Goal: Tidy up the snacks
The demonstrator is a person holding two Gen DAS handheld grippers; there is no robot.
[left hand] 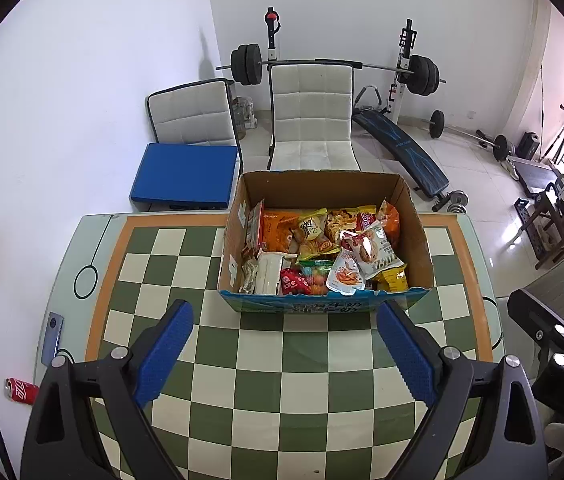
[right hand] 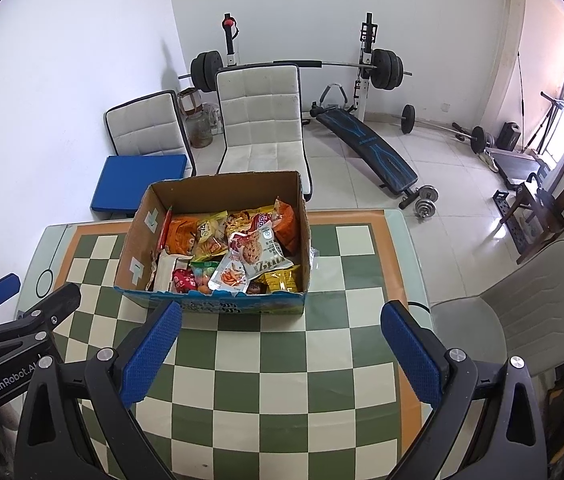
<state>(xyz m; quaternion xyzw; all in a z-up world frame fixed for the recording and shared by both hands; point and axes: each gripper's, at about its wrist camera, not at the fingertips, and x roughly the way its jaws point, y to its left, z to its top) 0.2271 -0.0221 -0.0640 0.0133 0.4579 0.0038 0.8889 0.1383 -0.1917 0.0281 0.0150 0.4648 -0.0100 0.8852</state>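
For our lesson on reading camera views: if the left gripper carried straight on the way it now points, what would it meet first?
Probably the near wall of the cardboard snack box. The left gripper is open and empty, angled down over the checkered table, with the box straight ahead. Depth is unclear, so it could touch the tabletop first.

Cardboard box (left hand: 324,240) stands on the table (left hand: 242,360) at 12 o'clock, snack packets (left hand: 322,256) inside. Two chairs (left hand: 312,120) behind it. Can (left hand: 21,389) on floor at 9 o'clock.
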